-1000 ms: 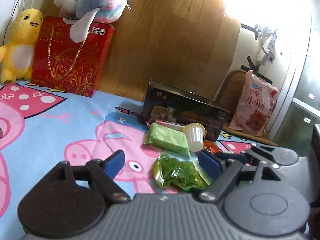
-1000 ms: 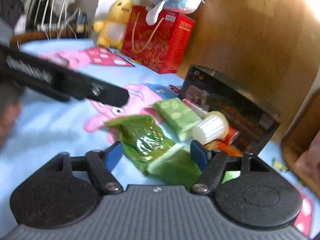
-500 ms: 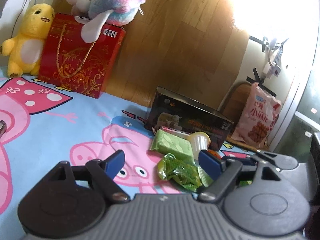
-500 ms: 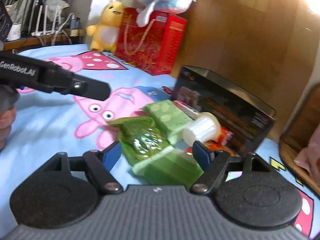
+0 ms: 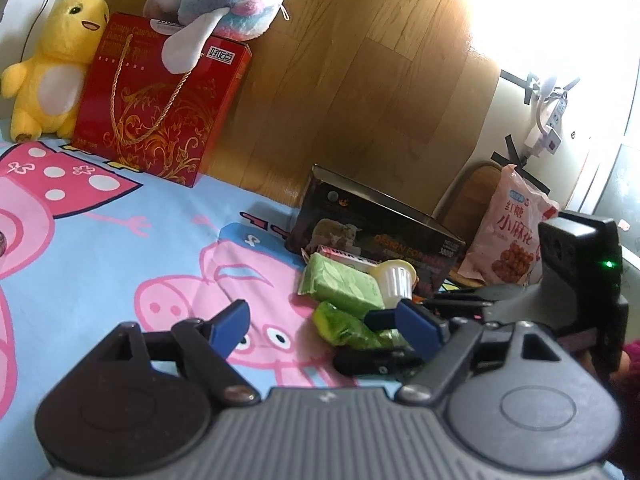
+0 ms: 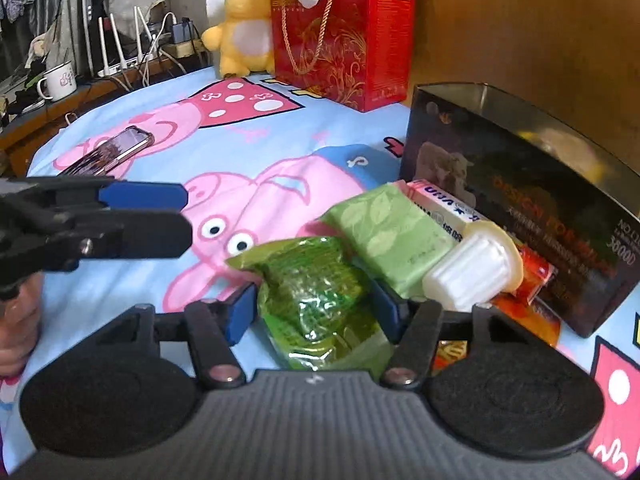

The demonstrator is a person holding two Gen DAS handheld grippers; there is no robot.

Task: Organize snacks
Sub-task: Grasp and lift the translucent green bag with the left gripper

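Observation:
A shiny green snack packet (image 6: 312, 292) lies on the cartoon bed sheet, between the blue pads of my right gripper (image 6: 314, 312). Its jaws are closing around the packet, and the pads sit beside it without squeezing it. Behind it lie a pale green packet (image 6: 384, 236), a white jelly cup (image 6: 472, 272) on its side, a pink-white carton (image 6: 444, 204) and orange wrappers (image 6: 532, 276). All rest against an open dark box (image 6: 520, 176). My left gripper (image 5: 322, 322) hovers open and empty over the sheet, left of the green packet (image 5: 344, 326). The right gripper (image 5: 360, 340) shows there too.
A phone (image 6: 108, 152) lies on the sheet at the left. A red gift box (image 5: 160, 100) with plush toys stands at the back by the wooden headboard. A pink snack bag (image 5: 512, 232) leans at the right. A mug (image 6: 60, 80) and cables sit on a side shelf.
My right gripper has pushed forward around the shiny green packet and its jaws have narrowed. It now reaches further into the left wrist view. The left gripper has stayed in place.

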